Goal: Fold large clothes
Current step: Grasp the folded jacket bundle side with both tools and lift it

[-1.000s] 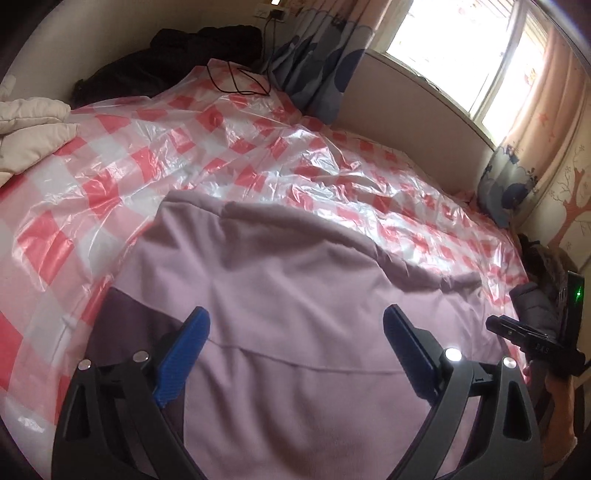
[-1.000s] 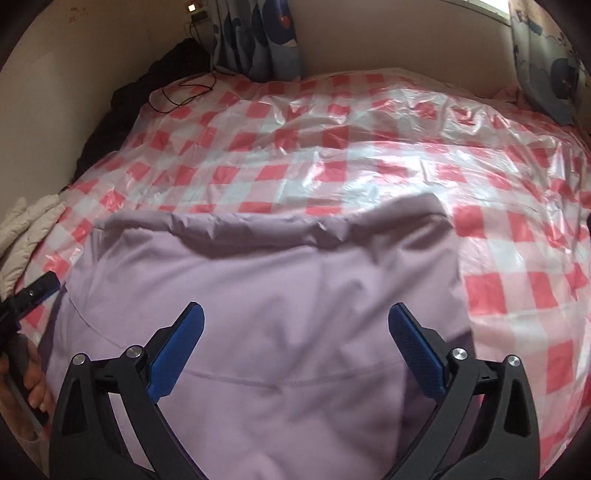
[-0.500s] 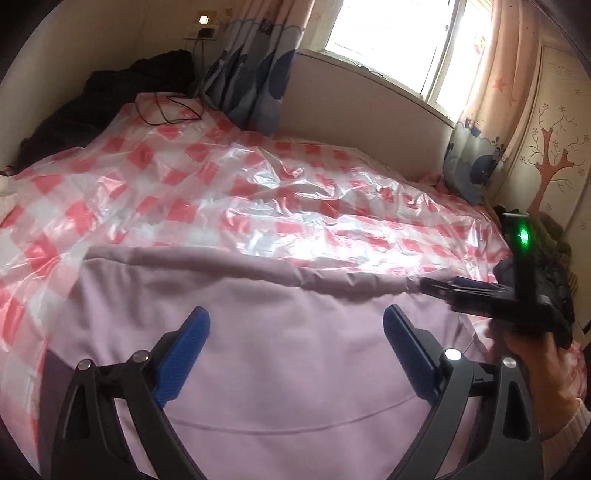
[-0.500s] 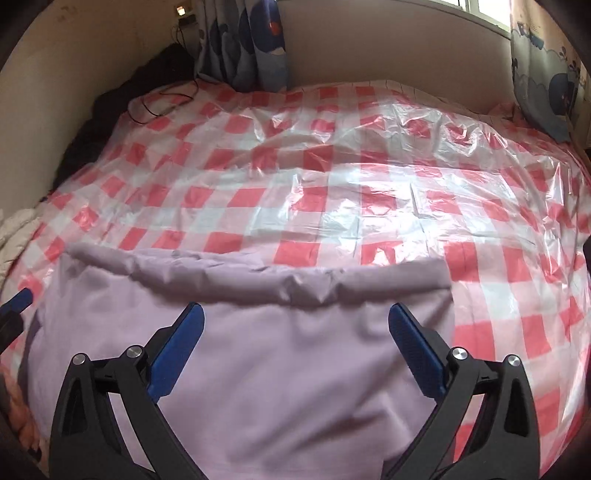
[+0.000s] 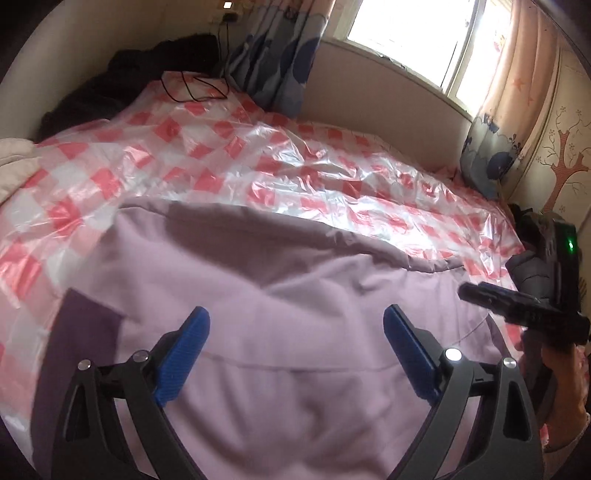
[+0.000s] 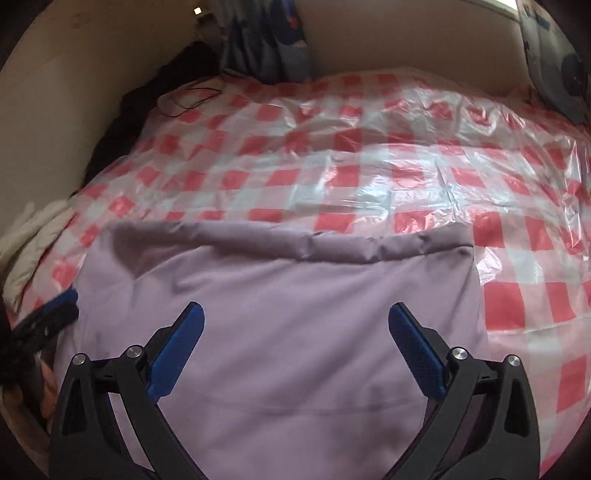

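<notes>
On the bed (image 5: 55, 177), under a red-and-white checked plastic sheet (image 5: 303, 177), we see no brand, label or writing that we can read anywhere in either view. At the far left lies a cream blanket (image 6: 33, 240), and behind it a dark heap of clothing (image 5: 122, 81) against the wall, with a black cable (image 5: 192, 88) trailing onto the sheet. The lilac garment (image 5: 295, 332) lies spread over the near part of the bed, on top of the plastic, its far edge rolled into a thick hem (image 6: 295, 243). A darker purple patch (image 5: 85, 325) shows at its left side. Our left tongs (image 5: 295, 347) hang over the middle of the garment, blue pads (image 5: 181, 354) spread wide apart with nothing between them. Our right tongs (image 6: 295, 343) are likewise spread, empty, over the cloth, whose right edge falls just beyond the right pad. In the left view the right tool (image 5: 532, 306) shows at the garment's right edge, held in a hand (image 5: 565, 384), a green light on it. Patterned curtains (image 5: 273, 62) hang at the window (image 5: 406, 33) beyond.
</notes>
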A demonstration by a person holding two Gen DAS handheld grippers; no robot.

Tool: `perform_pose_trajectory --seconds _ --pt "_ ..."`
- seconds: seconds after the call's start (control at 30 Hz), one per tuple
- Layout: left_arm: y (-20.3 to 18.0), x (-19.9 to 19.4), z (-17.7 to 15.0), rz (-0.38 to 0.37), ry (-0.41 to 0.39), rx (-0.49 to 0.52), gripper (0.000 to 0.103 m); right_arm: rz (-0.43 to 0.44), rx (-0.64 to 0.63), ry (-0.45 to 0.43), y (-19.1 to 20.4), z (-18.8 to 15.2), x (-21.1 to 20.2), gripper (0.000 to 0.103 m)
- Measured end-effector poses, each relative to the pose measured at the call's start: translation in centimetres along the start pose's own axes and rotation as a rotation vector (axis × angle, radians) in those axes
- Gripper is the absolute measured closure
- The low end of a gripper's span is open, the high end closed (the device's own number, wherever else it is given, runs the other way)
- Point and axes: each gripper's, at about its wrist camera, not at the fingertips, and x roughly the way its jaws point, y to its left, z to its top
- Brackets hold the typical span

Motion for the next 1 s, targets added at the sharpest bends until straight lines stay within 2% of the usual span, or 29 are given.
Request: perform_pose_trajectory --seconds 0.07,0.13,0.17,0.2,0.23,0.27,0.33,0.37,0.4,0.43,0.47,0.5,0.53,0.57,0.6,0.63,0.67,0.73,0.77,0.87,0.93,1.0 --pt "2.1 -1.2 -1.3 0.049 -0.006 -0.027 0.011 -0.025 -0.039 0.023 1.2 -2.7 -0.3 0.006" --pt "4.4 0.3 -2.7 0.081 0.053 -0.052 0.011 -0.092 -0.083 0.116 1.3 -5.5 2.9 0.006" --pt "4.8 1.5 -3.5 0.075 0.086 -0.022 0.011 -0.09 -0.116 0.095 1.4 -6.5 4.0 0.006" --pt "4.3 2.1 -4.0 0.111 0.094 0.037 0.011 -0.088 -0.115 0.08 1.3 -6.6 4.2 0.006" --pt "3.6 1.9 -4.3 0.149 0.098 0.075 0.011 -0.094 -0.103 0.114 1.5 -6.1 3.9 0.006" --pt "3.1 1.3 -4.3 0.15 0.104 0.076 0.011 -0.097 -0.08 0.141 1.5 -5.7 3.1 0.006" --pt "3.3 -2.1 -4.3 0.053 0.077 0.004 0.011 -0.029 -0.02 0.116 1.5 -5.8 -0.1 0.006" --pt "3.6 -4.2 -4.5 0.033 0.055 -0.023 0.011 0.022 0.014 0.091 1.4 -6.4 -2.3 0.006" --pt "4.2 -6.0 -5.0 0.015 0.037 -0.047 0.01 0.045 0.054 0.078 0.9 -7.6 -4.5 0.006" --pt "5.2 -7.5 -5.8 0.002 0.033 -0.072 0.009 0.023 0.069 0.068 0.4 -8.5 -6.2 0.006" --pt "6.3 -8.3 -6.8 0.009 0.049 -0.098 0.007 -0.022 0.05 0.07 0.0 -10.1 -7.3 0.006" --pt "7.3 -8.0 -7.9 0.037 0.096 -0.11 0.007 -0.074 0.015 0.125 -0.5 -11.5 -7.1 0.006" --pt "8.4 -6.8 -9.2 0.057 0.178 -0.102 0.007 -0.122 -0.024 0.243 -1.2 -13.3 -5.6 0.006" --pt "9.3 -5.7 -10.3 0.036 0.236 -0.08 0.007 -0.099 -0.061 0.287 -1.7 -14.3 -5.1 0.006" --pt "9.3 -5.6 -11.0 0.036 0.255 -0.058 0.009 -0.061 -0.064 0.276 -2.1 -14.8 -5.9 0.006" --pt "9.2 -6.8 -11.1 0.048 0.242 -0.058 0.009 -0.026 -0.015 0.257 -2.6 -14.7 -7.2 0.006" --pt "9.2 -8.0 -11.1 0.034 0.224 -0.083 0.009 0.04 0.087 0.215 -3.5 -14.5 -9.1 0.006" --pt "10.1 -11.0 -10.7 -0.042 0.185 -0.184 0.009 0.202 0.267 0.108 -5.6 -14.7 -12.6 0.006" --pt "10.7 -12.2 -10.9 -0.074 0.172 -0.235 0.008 0.243 0.342 0.068 -6.8 -15.2 -13.8 0.006" --pt "13.7 -13.2 -12.3 -0.149 0.19 -0.418 0.007 0.3 0.539 0.093 -10.4 -17.7 -13.7 0.006" --pt "15.5 -12.8 -13.4 -0.152 0.215 -0.514 0.007 0.273 0.638 0.118 -12.5 -19.2 -12.7 0.006" --pt "16.5 -12.2 -14.2 -0.148 0.226 -0.558 0.007 0.357 0.748 0.113 -14.0 -20.8 -11.4 0.006"
